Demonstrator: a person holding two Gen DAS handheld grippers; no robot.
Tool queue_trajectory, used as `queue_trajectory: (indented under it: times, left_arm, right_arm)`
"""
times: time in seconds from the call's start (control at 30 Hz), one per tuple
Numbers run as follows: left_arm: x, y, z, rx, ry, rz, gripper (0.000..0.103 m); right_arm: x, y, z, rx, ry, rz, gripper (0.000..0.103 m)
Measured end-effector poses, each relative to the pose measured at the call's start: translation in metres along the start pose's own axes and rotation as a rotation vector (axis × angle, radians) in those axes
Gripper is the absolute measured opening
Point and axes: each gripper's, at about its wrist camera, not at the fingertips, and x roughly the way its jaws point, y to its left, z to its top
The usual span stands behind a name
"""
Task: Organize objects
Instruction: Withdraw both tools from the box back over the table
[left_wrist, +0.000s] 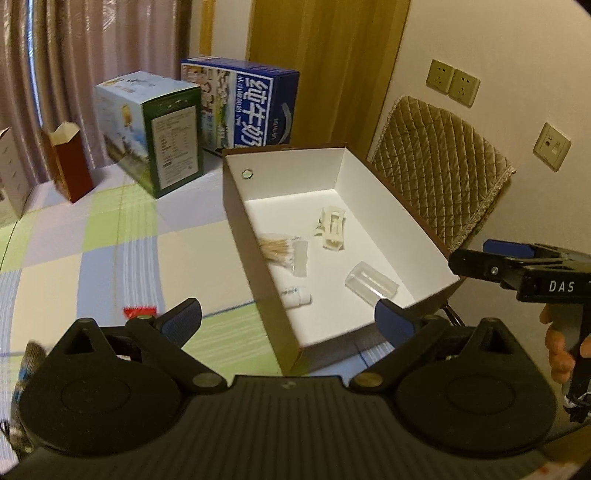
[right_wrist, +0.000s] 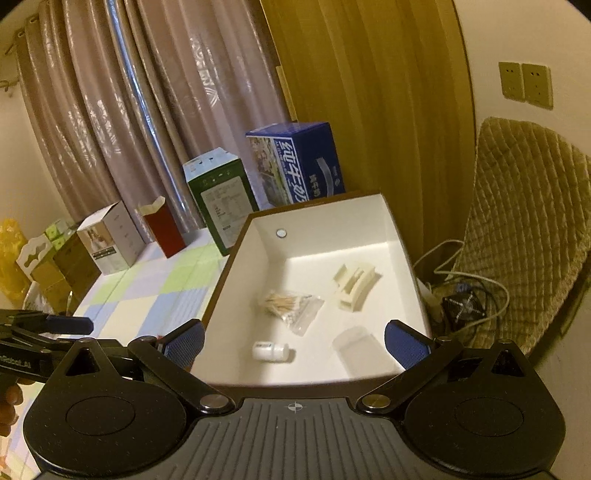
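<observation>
Left gripper (left_wrist: 288, 314): jaws are standing wide apart, holding nothing; it is hovering at the near corner of the storage box (left_wrist: 258, 236), half over the cloth, half over the box.
Right gripper (right_wrist: 293, 341): jaws likewise spread wide and empty, hanging straight over the box's near wall.
Key relation: every loose item is lying ahead of and below both sets of jaws, inside the box. The small white bottle (right_wrist: 271, 350) is nearest, on its side, long axis running across the right gripper's fingers; the right hand looks the better placed for it.
Box contents, near to far: white bottle, clear plastic case (right_wrist: 352, 347) toward the right wall, bag of cotton swabs (right_wrist: 291, 304) mid-floor, cream plastic clip (right_wrist: 354, 288) farthest in.
Task state (judged): items are already sitting in the box; little seems left to gather. A red scrap (left_wrist: 138, 312) is showing on the cloth by the left finger; what it is I cannot tell.
Surface: checked tablecloth (left_wrist: 110, 236), pastel squares.
Beyond: green carton (left_wrist: 162, 136), blue milk carton (left_wrist: 251, 103), red open box (left_wrist: 70, 166) lined up along the far edge.
Room: curtains (right_wrist: 129, 110), wooden door (right_wrist: 369, 92), quilted chair back (left_wrist: 439, 162), wall sockets (left_wrist: 452, 82).
</observation>
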Motion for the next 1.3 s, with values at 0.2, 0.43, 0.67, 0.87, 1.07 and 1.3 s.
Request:
queue_trajectory:
  times: [0.2,0.43,0.67,0.87,1.07,1.3]
  left_arm:
    - [-0.024,0.019,-0.024,-0.042,0.006,0.011,0.099]
    - [-0.048,0.043,-0.051,-0.091,0.013,0.025,0.099]
    - [-0.063,0.065,-0.072,-0.133,0.038,0.039,0.099]
    - [-0.08,0.089,-0.092,-0.162,0.042,0.077,0.099]
    - [-0.097,0.119,-0.112,-0.207,0.048,0.125,0.099]
    - [-0.112,0.154,-0.137,-0.271,0.068,0.183,0.099]
  right_arm:
    - [-0.007,0.019,-0.018,0.008,0.028,-0.004,0.101]
    - [-0.01,0.045,-0.034,-0.005,0.062,0.002,0.101]
    - [-0.004,0.076,-0.05,-0.027,0.102,0.035,0.101]
    - [0.009,0.105,-0.065,-0.049,0.148,0.079,0.101]
    - [0.025,0.136,-0.079,-0.085,0.189,0.114,0.101]
    - [0.048,0.169,-0.096,-0.134,0.242,0.14,0.101]
